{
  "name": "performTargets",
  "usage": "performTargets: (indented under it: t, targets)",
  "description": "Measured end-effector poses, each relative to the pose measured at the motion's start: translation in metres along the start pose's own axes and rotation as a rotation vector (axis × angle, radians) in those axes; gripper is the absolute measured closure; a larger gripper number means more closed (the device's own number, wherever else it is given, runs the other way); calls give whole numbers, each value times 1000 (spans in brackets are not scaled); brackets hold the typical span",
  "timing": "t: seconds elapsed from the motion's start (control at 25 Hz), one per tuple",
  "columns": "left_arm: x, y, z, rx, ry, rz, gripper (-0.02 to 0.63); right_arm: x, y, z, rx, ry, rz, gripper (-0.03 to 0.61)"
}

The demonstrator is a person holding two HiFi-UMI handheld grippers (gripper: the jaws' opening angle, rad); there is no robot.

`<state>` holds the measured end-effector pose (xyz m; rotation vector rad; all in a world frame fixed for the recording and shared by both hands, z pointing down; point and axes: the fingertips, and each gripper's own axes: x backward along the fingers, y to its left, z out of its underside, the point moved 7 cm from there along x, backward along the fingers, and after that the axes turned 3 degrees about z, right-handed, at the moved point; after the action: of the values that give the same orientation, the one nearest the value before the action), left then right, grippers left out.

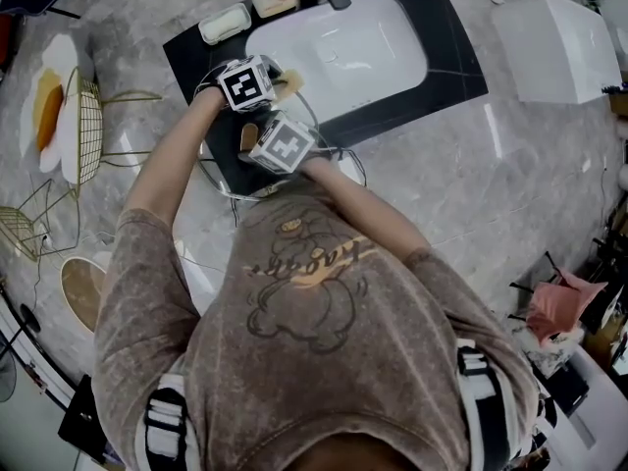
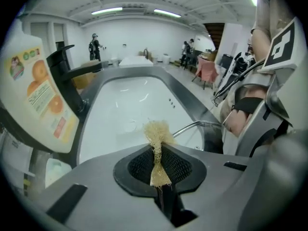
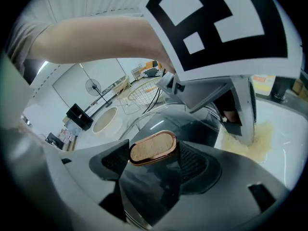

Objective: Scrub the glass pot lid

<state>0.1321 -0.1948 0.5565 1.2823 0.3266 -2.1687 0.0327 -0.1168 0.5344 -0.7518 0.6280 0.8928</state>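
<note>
The glass pot lid (image 1: 224,177) has a metal rim and a copper-edged, wood-topped knob (image 3: 153,147). It is held tilted over the black counter strip in front of the sink. My right gripper (image 3: 153,153) is shut on that knob, and in the head view my right gripper (image 1: 257,140) sits on the lid's near side. My left gripper (image 2: 159,150) is shut on a straw-coloured fibre scrubber (image 2: 156,134). In the head view my left gripper (image 1: 270,84) is just beyond the lid, with the scrubber (image 1: 290,84) at the lid's far rim (image 2: 192,125).
A white basin (image 1: 343,52) lies right behind the lid, with a black tap (image 2: 67,76) and an orange-label soap bottle (image 2: 36,100) at its left. A pale soap bar (image 1: 226,23) is at the back left and wire racks (image 1: 83,126) at the left. A white box (image 1: 554,47) stands at the right.
</note>
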Motion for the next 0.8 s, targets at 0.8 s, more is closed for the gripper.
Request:
performTargets:
  t: [0.8]
  targets:
    - [-36,-47,-39,-270,-57,514,565,-1,0,4,-71,-4,12,265]
